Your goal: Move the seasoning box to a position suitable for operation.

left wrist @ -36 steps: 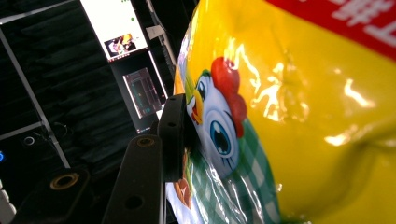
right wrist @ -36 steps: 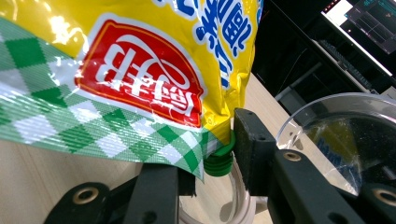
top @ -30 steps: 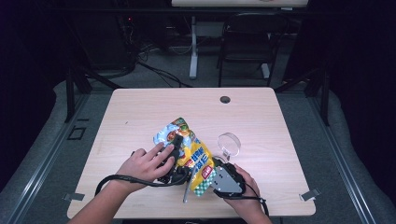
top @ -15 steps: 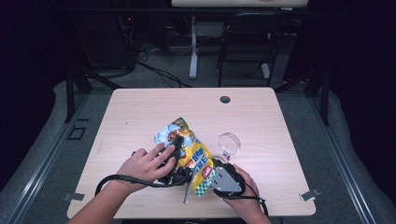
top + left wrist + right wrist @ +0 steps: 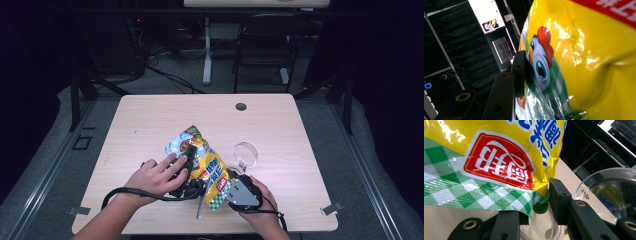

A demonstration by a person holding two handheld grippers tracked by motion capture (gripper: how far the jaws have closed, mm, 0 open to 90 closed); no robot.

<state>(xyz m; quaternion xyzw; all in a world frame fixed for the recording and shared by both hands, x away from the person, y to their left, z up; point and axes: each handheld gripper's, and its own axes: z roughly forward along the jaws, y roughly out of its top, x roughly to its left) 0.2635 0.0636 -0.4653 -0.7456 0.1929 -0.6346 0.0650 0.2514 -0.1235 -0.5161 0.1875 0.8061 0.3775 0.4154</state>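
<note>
The glossy yellow seasoning pouch [image 5: 200, 162] stood tilted near the tabletop's [image 5: 300, 125] front edge, beside a clear bowl [image 5: 245, 154]. The left gripper [image 5: 187, 167], its jaws just closing, pinched its side; the right gripper [image 5: 235, 192] clamped the green-capped [image 5: 541, 205] corner. It looked soft, slippery and crushable, best held at its stiffer seams.

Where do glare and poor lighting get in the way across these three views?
Left gripper view: bright glare streaks on the glossy yellow bag. Right gripper view: sheen on its upper left, and the clear cup looks soft. High view: table evenly lit, room behind dark.
</note>
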